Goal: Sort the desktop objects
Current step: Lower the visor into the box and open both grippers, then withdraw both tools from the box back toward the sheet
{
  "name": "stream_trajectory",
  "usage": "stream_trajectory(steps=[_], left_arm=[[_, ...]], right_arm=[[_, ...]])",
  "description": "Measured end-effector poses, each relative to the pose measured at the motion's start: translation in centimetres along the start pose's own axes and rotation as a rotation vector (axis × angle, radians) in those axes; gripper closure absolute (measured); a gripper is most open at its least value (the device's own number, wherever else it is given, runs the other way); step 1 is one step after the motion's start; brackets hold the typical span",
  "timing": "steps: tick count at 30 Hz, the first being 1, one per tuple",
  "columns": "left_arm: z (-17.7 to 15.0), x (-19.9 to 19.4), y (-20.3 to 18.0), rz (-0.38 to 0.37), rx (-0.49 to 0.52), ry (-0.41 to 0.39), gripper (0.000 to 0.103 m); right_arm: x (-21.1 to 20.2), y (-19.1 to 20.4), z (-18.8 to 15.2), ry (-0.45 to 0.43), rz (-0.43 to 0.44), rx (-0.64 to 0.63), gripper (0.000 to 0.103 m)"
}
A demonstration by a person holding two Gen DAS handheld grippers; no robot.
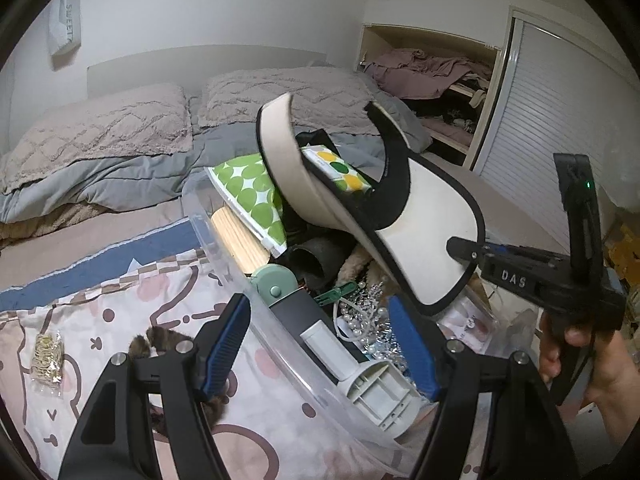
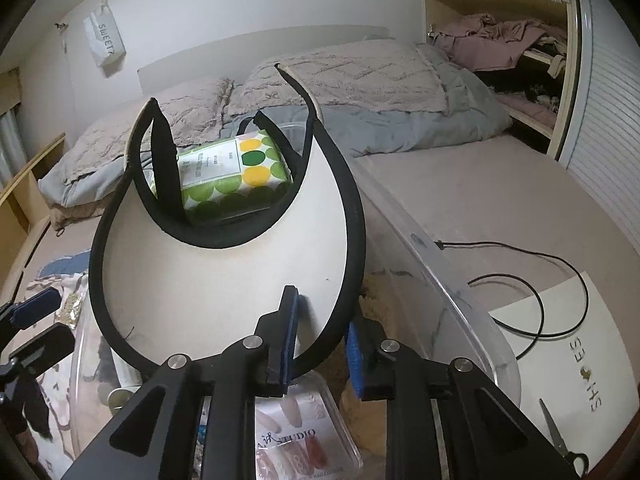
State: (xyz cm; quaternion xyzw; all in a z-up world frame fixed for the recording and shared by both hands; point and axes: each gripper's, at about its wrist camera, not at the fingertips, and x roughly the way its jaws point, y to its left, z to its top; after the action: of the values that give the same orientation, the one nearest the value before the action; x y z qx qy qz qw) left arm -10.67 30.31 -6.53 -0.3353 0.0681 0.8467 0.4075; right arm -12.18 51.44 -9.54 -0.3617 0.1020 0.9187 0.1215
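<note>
Visor [image 2: 224,280], cream with black trim, is clamped by its brim edge between the right gripper [image 2: 320,344] fingers above the crowded clear bin [image 1: 224,248], so carry it level and clear of the rim, while the left gripper [image 1: 320,344] fingers stand open, empty, astride that rim.

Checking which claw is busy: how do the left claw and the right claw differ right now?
The left claw stands open over the clear bin, gripping nothing; the right claw is shut on the sun visor, pinching its brim edge. Both have blue pads on black fingers and point downward at the bin.
</note>
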Motion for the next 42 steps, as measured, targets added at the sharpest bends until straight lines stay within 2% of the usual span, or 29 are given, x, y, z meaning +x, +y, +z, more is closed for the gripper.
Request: stream_trajectory(steps=[4, 6, 9, 10, 12, 14, 16, 18, 20, 26, 42], left_arm=[[0.2, -0.7, -0.3, -0.006, 0.000, -0.008, 0.029], [0.2, -1.0, -0.3, -0.005, -0.005, -0.018, 0.020], [0.5, -1.5, -0.4, -0.003, -0.008, -0.031, 0.020], [0.5, -1.7, -0.4, -0.003, -0.010, -0.033, 0.020], [0.6, -2.0, -0.4, 0.004, -0.013, -0.038, 0.014], [0.6, -2.4, -0.4, 0.015, -0.019, -0.046, 0.007], [0.7, -2.9, -0.4, 0.025, -0.021, -0.054, 0.007], [0.8, -3.4, -0.5, 0.042, -0.034, -0.060, 0.006], [0.9, -4.0, -0.5, 0.043, -0.041, -0.064, 0.002], [0.8, -6.2, -0.7, 0.052, -0.036, -0.098, 0.000], [-0.5, -10.0, -0.3, 0.120, -0.013, -0.131, 0.000]], right_arm=[[-1.8, -0.7, 0.6, -0.056, 0.091, 0.039, 0.081], [-3.0, -1.1, 0.8, -0.089, 0.108, 0.059, 0.081], [-4.8, -1.5, 1.3, -0.132, 0.114, 0.075, 0.079], [-5.5, -1.5, 1.4, -0.150, 0.115, 0.077, 0.075], [-6.9, -1.4, 1.5, -0.194, 0.113, 0.078, 0.044], [-8.3, -1.0, 1.6, -0.228, 0.117, 0.067, 0.043], [-9.2, -0.7, 1.6, -0.249, 0.115, 0.064, 0.039], [-9.9, -0.3, 1.4, -0.262, 0.104, 0.054, 0.008], [-10.5, 0.3, 1.1, -0.276, 0.080, 0.035, 0.000], [-11.5, 1.6, 0.0, -0.293, 0.037, -0.013, 0.000], [-13.7, 2.8, -2.1, -0.294, 0.078, -0.037, 0.000]])
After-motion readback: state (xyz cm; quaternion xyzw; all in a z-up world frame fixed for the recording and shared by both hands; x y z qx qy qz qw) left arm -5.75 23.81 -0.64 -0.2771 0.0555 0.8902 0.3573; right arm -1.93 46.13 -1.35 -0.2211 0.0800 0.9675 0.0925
